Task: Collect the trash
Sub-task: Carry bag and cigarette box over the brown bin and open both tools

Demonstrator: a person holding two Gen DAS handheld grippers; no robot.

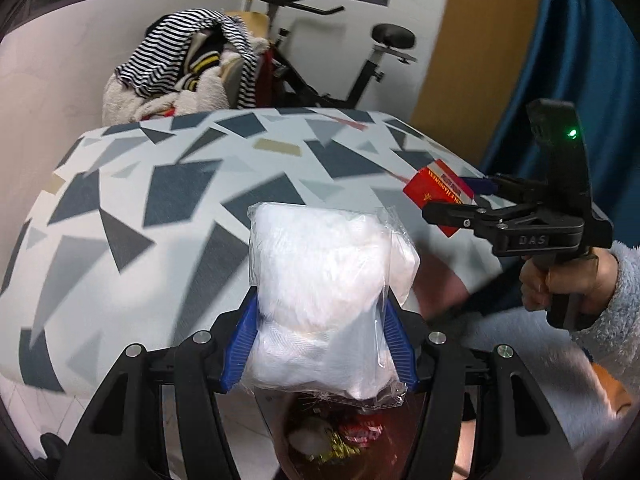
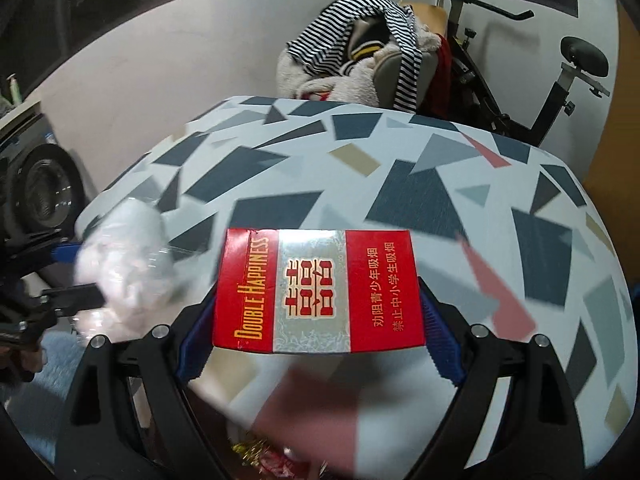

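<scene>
A clear plastic bag of white cotton sits clamped between the blue pads of my left gripper, held above the table's near edge. The same bag shows blurred at the left of the right wrist view. My right gripper is shut on a red and silver cigarette pack marked Double Happiness. In the left wrist view that pack and the right gripper hang at the right, with a hand in a fluffy sleeve on the handle. Below the bag lies a container of wrappers.
A table with a grey, blue and pink shard-patterned cloth fills the middle. Behind it a chair piled with striped and fleecy clothes stands beside an exercise bike. A blue curtain hangs at the right. A washing machine stands at the left.
</scene>
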